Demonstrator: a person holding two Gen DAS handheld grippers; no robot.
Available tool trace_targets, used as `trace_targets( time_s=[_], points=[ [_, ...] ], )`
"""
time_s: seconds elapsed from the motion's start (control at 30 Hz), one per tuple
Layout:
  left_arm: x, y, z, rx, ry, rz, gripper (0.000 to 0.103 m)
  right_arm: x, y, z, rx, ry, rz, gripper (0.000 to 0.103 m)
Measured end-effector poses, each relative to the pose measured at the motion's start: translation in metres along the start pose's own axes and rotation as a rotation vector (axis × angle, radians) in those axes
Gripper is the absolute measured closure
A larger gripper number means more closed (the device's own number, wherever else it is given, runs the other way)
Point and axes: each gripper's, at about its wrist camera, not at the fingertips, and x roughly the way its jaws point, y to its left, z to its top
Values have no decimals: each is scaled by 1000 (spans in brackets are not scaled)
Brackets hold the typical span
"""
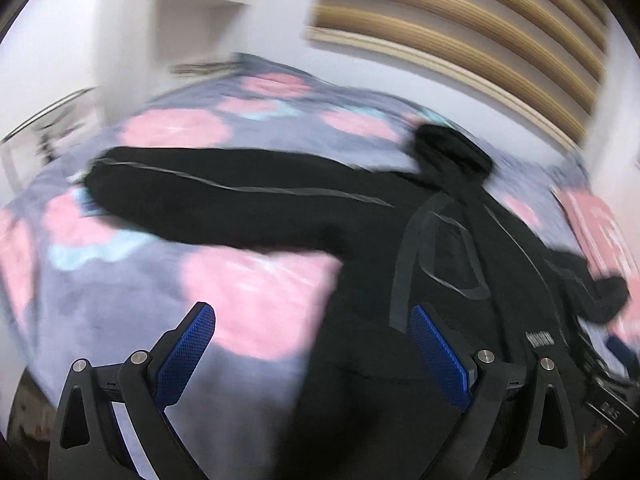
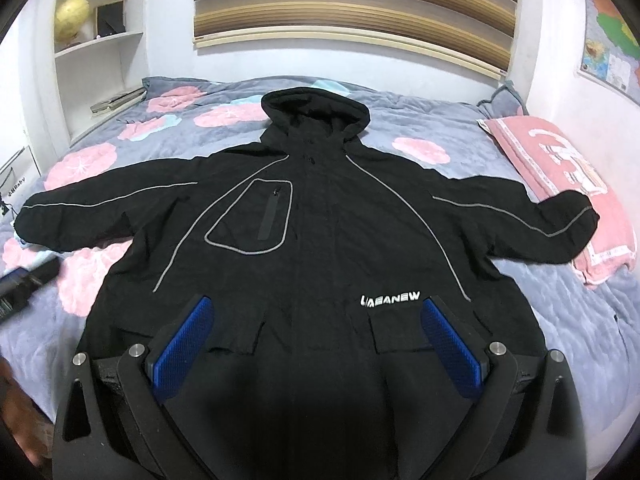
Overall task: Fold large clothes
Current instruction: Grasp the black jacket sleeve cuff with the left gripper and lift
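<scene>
Left wrist view, blurred: the left hand-held gripper (image 1: 312, 344) hangs spread wide and empty over the black jacket (image 1: 360, 240) on the bed (image 1: 100, 280). Right wrist view: the right hand-held gripper (image 2: 318, 338), likewise agape, hovers above the jacket's hem, the jacket (image 2: 320, 220) lying spread flat mid-bed, one sleeve touching the pink pillow (image 2: 560, 168).

The jacket (image 2: 320, 216) is matt black cloth, lightly wrinkled, with grey piping that has a dull shine. The quilt (image 2: 440, 136) looks like soft stitched fabric. The right gripper (image 2: 316, 332) is matt black plastic with blue knurled pads (image 2: 184, 344) and shiny metal pins.
</scene>
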Motion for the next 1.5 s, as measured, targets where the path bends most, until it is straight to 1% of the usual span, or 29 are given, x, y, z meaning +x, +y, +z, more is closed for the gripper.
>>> trace_targets(
  time_s=[0.07,0.13,0.2,0.23,0.3,0.33,0.4,0.47,0.5,0.57,0.63,0.7,0.73,0.77,0.8,0.83,0.87,0.9,0.97,1.07,1.13,1.27,1.37,1.5],
  points=[
    [0,45,12,-79,-44,67,5,6,-1,3,-3,1,-2,0],
    [4,85,25,-130,-62,130,5,13,0,4,-1,3,6,0],
    [10,127,40,-166,-82,180,5,20,2,3,-7,4,19,0],
    [14,149,48,-184,-82,189,5,24,4,3,-13,-1,26,0],
    [20,184,59,-225,-85,150,5,38,12,0,-41,-25,53,0],
    [28,203,66,-254,-86,100,5,47,16,-1,-59,-31,52,0],
    [41,226,73,-306,-74,55,5,65,25,-4,-102,-36,29,0],
    [60,242,80,-358,-61,19,5,81,31,-8,-125,-35,46,3],
    [70,248,81,-375,-52,28,5,91,33,-10,-126,-21,64,5],
    [91,256,85,-385,-33,70,5,104,35,-16,-118,6,85,6],
    [108,262,87,-398,-27,75,7,115,36,-22,-116,21,95,6],
    [127,269,89,-418,-10,50,14,128,37,-30,-117,51,98,6],
    [134,273,90,-426,2,45,21,133,38,-32,-116,65,100,6],
    [144,276,91,-437,20,47,31,138,37,-34,-110,77,106,6],
    [152,279,92,-448,32,37,36,139,36,-34,-107,80,110,6],
    [156,280,91,-457,33,16,42,140,35,-35,-102,79,117,6],
    [158,282,90,-468,26,-6,53,139,34,-35,-100,80,121,6],
    [158,281,90,-475,12,-31,58,140,34,-36,-100,80,123,6],
    [154,275,91,-452,-14,-25,73,141,35,-38,-105,78,119,6],
    [140,260,91,-405,-52,-17,79,141,36,-39,-110,74,112,6],
    [130,250,93,-377,-84,-20,81,141,36,-39,-109,73,113,6],
    [103,220,98,-278,-162,-18,84,141,35,-39,-103,73,117,6],
    [84,190,107,-195,-210,-41,84,140,34,-39,-97,70,119,6],
    [62,132,118,-63,-261,-87,85,140,33,-38,-86,70,122,6]
  ],
)
